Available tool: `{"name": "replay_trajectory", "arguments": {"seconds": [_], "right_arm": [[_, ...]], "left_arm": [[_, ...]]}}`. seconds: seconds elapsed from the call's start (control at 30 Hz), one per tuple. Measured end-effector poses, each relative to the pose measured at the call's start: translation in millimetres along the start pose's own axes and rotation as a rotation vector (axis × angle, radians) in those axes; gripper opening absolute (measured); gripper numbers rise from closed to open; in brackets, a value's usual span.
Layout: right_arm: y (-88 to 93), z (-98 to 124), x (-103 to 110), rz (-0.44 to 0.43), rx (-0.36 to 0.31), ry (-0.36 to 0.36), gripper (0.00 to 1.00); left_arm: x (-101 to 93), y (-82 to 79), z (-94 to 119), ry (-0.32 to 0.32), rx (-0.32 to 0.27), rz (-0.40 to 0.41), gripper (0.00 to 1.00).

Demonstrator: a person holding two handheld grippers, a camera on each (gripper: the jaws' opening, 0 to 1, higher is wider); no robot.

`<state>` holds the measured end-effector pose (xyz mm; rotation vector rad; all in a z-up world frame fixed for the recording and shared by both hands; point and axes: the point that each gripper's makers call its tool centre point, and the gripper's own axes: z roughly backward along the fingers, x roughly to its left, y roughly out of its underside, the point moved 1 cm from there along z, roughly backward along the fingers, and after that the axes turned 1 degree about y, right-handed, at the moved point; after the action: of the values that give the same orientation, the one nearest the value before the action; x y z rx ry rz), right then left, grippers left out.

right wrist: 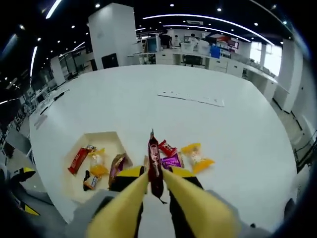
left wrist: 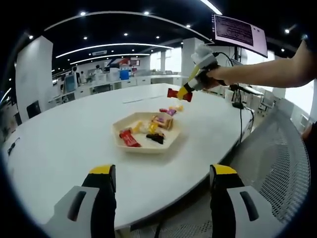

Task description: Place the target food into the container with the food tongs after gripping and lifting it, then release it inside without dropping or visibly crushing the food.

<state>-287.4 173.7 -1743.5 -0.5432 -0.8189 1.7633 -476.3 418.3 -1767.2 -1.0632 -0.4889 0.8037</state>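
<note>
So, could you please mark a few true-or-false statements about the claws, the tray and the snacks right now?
1. The right claw grips a dark red wrapped snack. True.
2. The beige hexagonal tray is empty. False: it holds several wrapped snacks.
3. The left claw holds a snack. False: it is open, holding nothing.
4. A purple wrapped snack lies on the white table, outside the tray. True.

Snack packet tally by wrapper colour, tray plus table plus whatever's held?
Dark red snack packet held in right gripper: 1
Red snack packets: 2
Yellow snack packets: 2
Other-coloured snack packets: 3
Total: 8
</note>
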Motion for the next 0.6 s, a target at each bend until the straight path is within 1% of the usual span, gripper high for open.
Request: {"name": "replay_trajectory", "arguments": {"seconds": [0.13,0.23,0.27,0.33,0.37,0.43,0.47,0.5,0.57,0.6], "right_arm": [[-7.1,2,6,0.0,-0.002,-0.016,0.18],[-12.9,4,14,0.026,-0.001,-0.028,0.18],[-17.6,6,17,0.029,-0.009,-0.035,0.18],[-23.2,6,27,0.029,-0.001,-0.066,0.19],[-29.5,8,33,0.046,-0.022,-0.074,0.19],[-34.7,10,46,0.045,-0.02,-0.103,0.19],[-36.5,10,48,0.05,-0.026,-0.106,0.19],[-39.1,9,56,0.074,-0.027,-0.109,0.18],[-38.2,7,60,0.106,-0.016,-0.108,0.17],[-35.9,3,67,0.091,-0.004,-0.129,0.17]], "left_arm": [[-0.3,-0.2,0,0.004,-0.002,-0.002,0.73],[-0.1,-0.9,0,0.003,-0.007,-0.001,0.73],[-0.2,-1.2,0,0.004,-0.009,-0.001,0.73],[-0.3,-1.3,0,0.005,-0.01,-0.003,0.74],[-0.8,-1.4,0,0.008,-0.011,-0.004,0.74],[-1.0,-1.1,0,0.01,-0.009,-0.004,0.74],[-1.0,-1.1,0,0.01,-0.01,-0.004,0.74],[-1.2,-1.4,0,0.01,-0.012,-0.004,0.74],[-1.3,-1.4,1,0.011,-0.012,-0.004,0.74],[-1.4,-1.5,1,0.011,-0.013,-0.005,0.74]]}}
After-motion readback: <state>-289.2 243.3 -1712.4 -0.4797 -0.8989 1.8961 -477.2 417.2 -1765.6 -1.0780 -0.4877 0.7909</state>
